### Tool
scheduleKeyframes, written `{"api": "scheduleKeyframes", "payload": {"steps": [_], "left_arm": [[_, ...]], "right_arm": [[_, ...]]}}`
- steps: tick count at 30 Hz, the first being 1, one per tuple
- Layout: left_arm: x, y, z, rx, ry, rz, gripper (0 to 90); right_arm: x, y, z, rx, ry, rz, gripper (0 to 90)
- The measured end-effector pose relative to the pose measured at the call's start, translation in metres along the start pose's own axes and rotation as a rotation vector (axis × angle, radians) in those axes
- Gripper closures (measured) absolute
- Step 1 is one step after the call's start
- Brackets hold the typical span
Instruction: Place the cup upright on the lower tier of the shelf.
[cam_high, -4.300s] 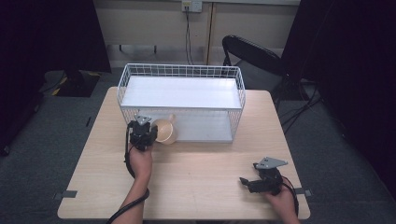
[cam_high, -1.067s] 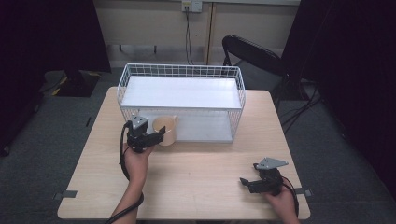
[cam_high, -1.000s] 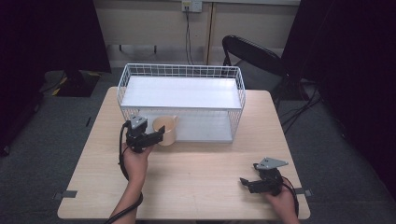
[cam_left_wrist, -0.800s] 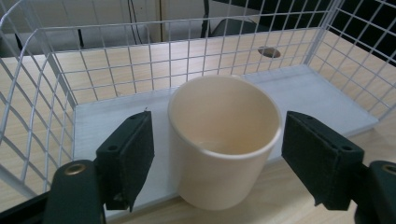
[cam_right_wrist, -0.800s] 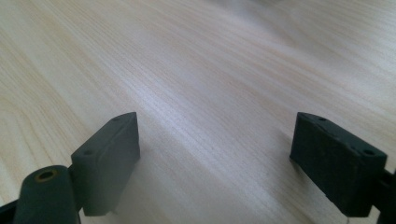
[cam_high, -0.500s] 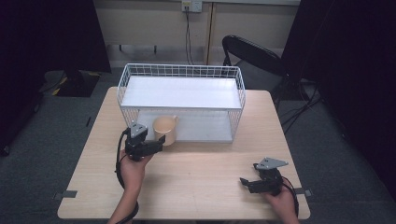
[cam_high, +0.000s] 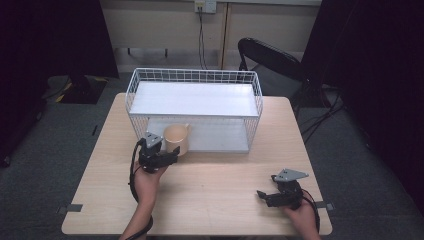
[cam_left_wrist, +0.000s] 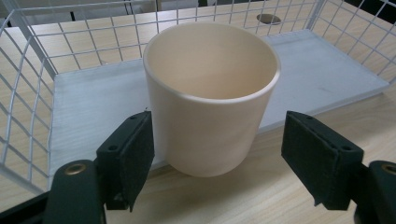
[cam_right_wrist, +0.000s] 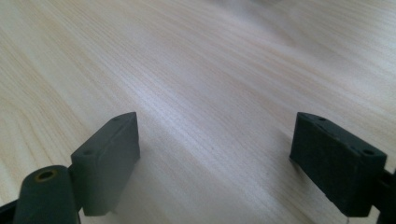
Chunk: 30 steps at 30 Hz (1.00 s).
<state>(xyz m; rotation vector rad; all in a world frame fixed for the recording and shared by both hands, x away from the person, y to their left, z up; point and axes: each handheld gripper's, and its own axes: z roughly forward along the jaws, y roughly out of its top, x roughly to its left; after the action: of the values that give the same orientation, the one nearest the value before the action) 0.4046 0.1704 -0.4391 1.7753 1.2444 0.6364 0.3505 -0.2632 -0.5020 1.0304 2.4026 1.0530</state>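
A cream cup (cam_high: 176, 137) stands upright at the front left edge of the white wire rack's lower board (cam_high: 220, 137). My left gripper (cam_high: 170, 156) sits just in front of it on the table, pointing at it. In the left gripper view the cup (cam_left_wrist: 210, 107) rises between and just beyond the jaws of the left gripper (cam_left_wrist: 217, 128), which is open; the pads do not press on the cup. Over the table's front right, my right gripper (cam_high: 265, 196) is held low. In the right gripper view this gripper (cam_right_wrist: 215, 130) is open over bare wood.
The wire rack (cam_high: 195, 72) has a white upper shelf (cam_high: 195, 97) and stands at the back middle of the wooden table (cam_high: 215, 200). A black chair (cam_high: 270, 60) stands behind the table. A cable trails from each gripper.
The cup, tilted beside the left gripper earlier, now stands upright at the rack's front. The left gripper has drawn back a little toward the person. The right gripper has not moved.
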Motion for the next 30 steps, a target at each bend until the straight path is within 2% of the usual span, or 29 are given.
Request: {"api": "scheduleKeyframes", "payload": {"steps": [10,22,30], "left_arm": [[-0.004,0.001,0.007,-0.001,0.013,-0.005,28.5],[-0.001,0.001,0.010,0.008,0.023,-0.002,33.6],[-0.001,0.001,0.015,0.015,0.028,-0.017,34.7]], "right_arm": [[0.000,0.000,0.000,0.000,0.000,0.000,14.9],[0.000,0.000,0.000,0.000,0.000,0.000,14.9],[0.000,0.000,0.000,0.000,0.000,0.000,14.9]]}}
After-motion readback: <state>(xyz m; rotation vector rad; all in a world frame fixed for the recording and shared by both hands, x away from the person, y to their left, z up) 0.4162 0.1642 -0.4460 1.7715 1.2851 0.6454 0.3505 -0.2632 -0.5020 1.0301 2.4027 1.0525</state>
